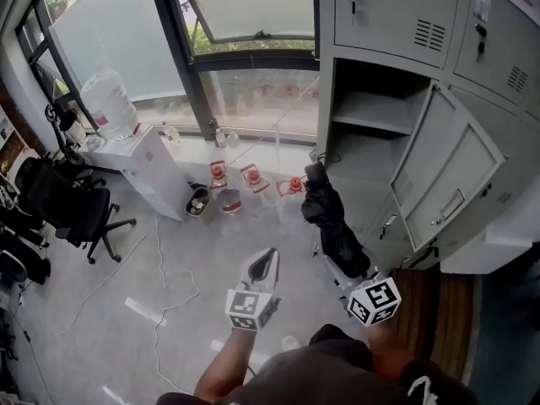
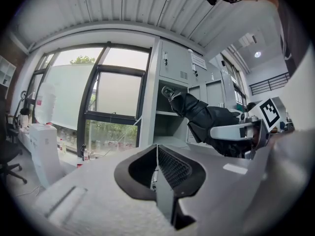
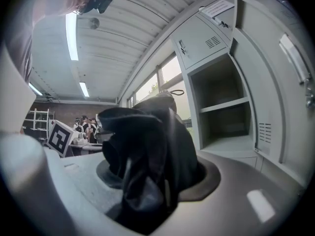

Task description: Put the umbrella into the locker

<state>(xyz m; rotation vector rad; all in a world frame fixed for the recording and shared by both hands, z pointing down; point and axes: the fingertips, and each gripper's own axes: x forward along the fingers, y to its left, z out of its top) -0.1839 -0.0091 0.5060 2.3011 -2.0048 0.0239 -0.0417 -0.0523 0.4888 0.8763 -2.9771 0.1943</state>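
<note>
Head view: the right claw (image 1: 336, 268) is clamped on the folded black umbrella (image 1: 331, 218). The umbrella is held in the air with its far end close to the open compartment of the grey locker (image 1: 371, 112). The left claw (image 1: 263, 267) is closed and empty, beside the right claw, above the floor (image 1: 177, 251).

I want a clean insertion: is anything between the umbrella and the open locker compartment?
Nothing visible does. The umbrella, gripped in the right claw, faces the open locker compartment. Its door is swung aside, and the space inside looks bare.
</note>
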